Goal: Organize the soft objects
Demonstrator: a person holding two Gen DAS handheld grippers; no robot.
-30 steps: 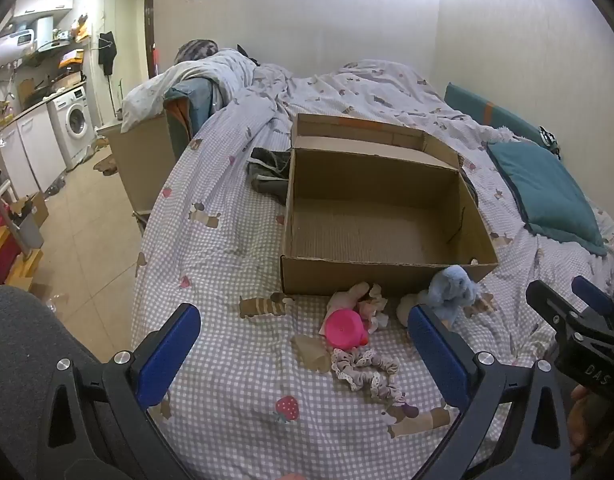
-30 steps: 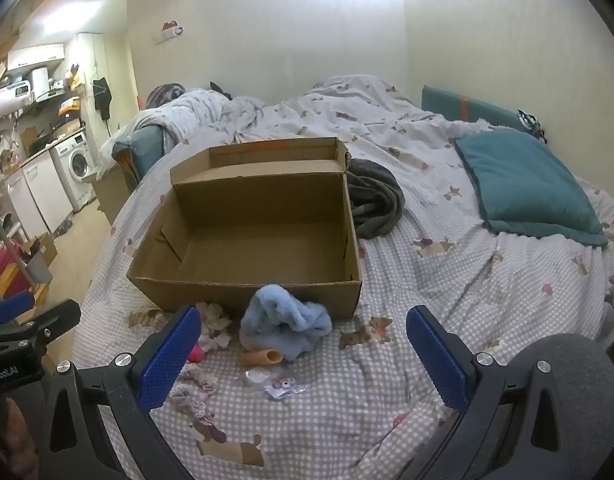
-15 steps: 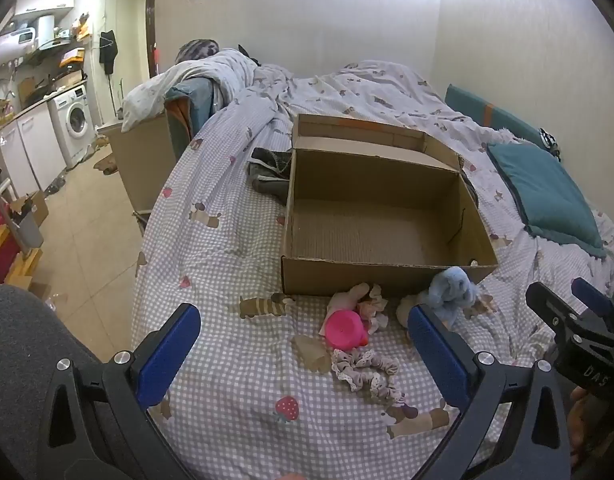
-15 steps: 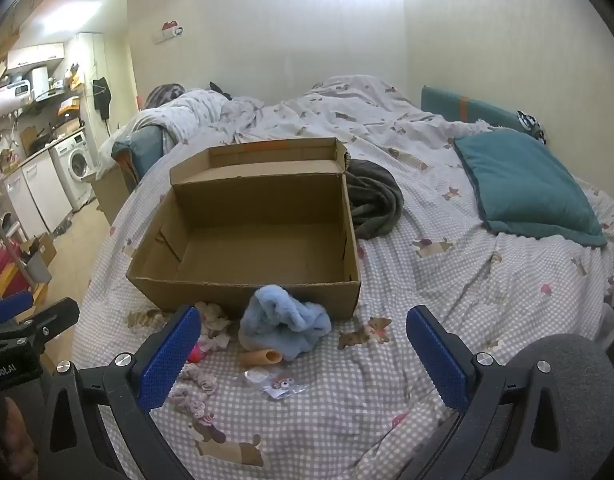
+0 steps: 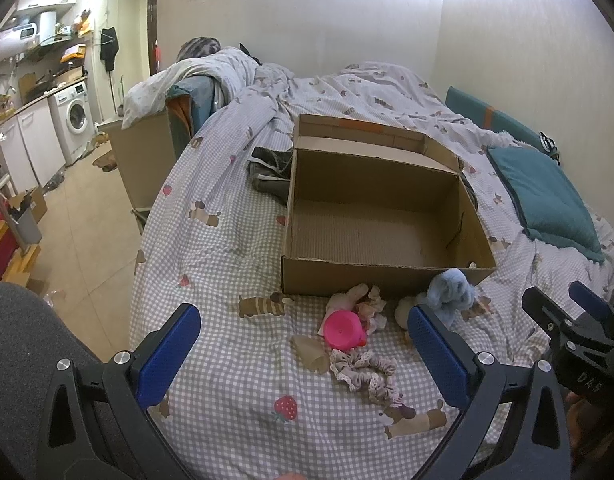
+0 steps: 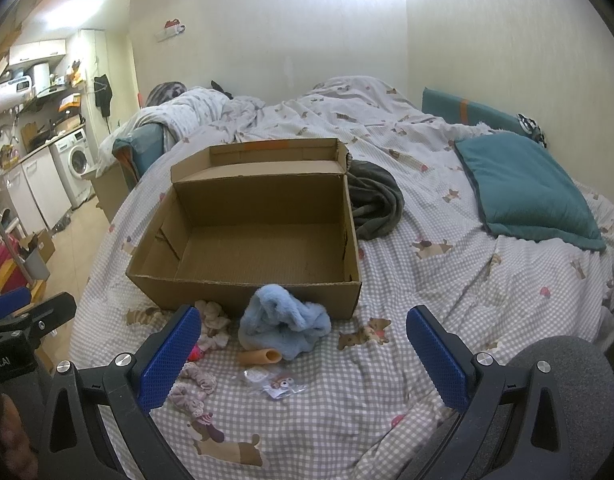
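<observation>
1. cardboard box point(image 6: 243, 240) sits empty at 12 o'clock on the bed point(image 6: 447, 280); soft items lie just outside its near wall.
2. my left gripper point(image 5: 303, 354) and right gripper point(image 6: 297, 354) are both spread wide, holding nothing.
3. risk: the blue plush cloth point(image 6: 285, 322) touches the tan tube point(image 6: 261, 357); a careless pinch could drag both.
4. risk: the scrunchie point(image 5: 363, 372) may snag the bedsheet.
</observation>
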